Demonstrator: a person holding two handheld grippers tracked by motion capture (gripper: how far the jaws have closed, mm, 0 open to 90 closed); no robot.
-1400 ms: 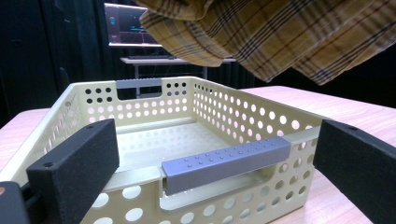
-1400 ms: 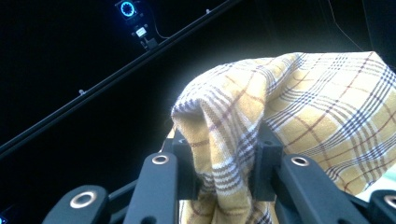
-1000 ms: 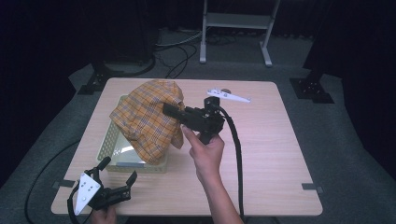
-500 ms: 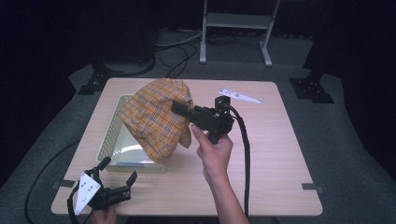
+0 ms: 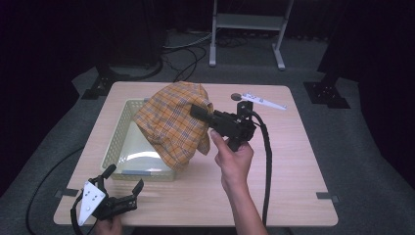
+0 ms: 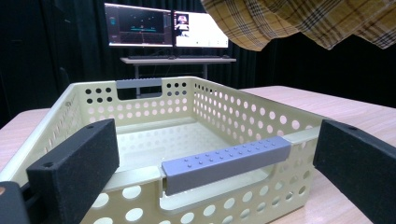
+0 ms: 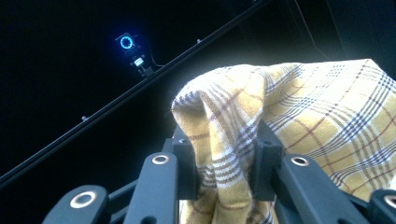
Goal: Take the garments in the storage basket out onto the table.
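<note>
Right gripper (image 7: 223, 158) clamped on plaid cloth (image 7: 299, 112).

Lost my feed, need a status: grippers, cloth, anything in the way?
Right gripper shut on plaid cloth, held up over the basket. Left gripper open, low by basket's near end. Nothing in the way.

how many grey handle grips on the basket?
2. One on the basket's near short wall, right before the open left tongs; one on the far short wall. None seem hidden.
</note>
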